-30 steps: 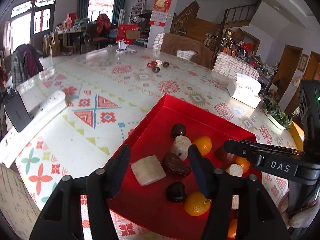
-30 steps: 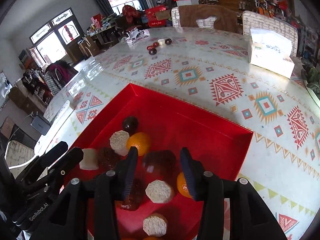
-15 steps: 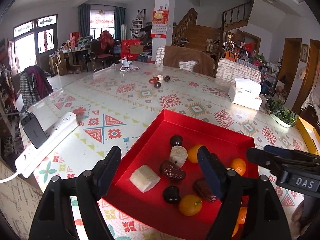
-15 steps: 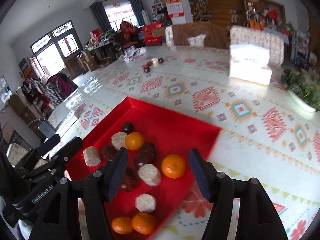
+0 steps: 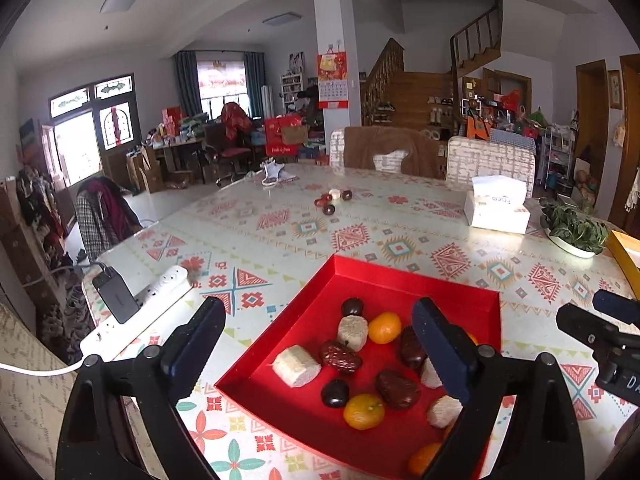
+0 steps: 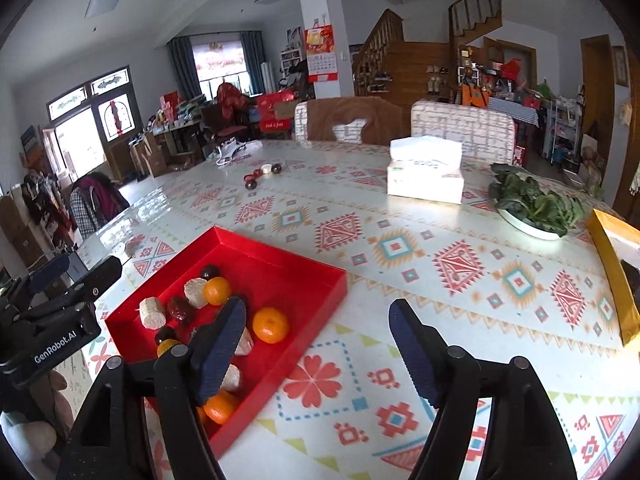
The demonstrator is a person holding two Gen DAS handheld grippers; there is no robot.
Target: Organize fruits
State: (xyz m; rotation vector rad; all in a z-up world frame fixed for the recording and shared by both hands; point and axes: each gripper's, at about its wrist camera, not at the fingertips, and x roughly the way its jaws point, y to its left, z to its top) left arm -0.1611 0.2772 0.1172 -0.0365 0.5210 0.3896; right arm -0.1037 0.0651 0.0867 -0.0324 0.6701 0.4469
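Both tools stand wide open with nothing between their fingers. The left tool hangs above the red tray, which fills the lower centre of the left wrist view and holds oranges, dark dates and pale cut chunks. The right tool is over the patterned desk, with the tray at its lower left. A tissue box sits in the upper centre of the right wrist view.

Right gripper, fingers spread, hovers beside the red tray of fruit.
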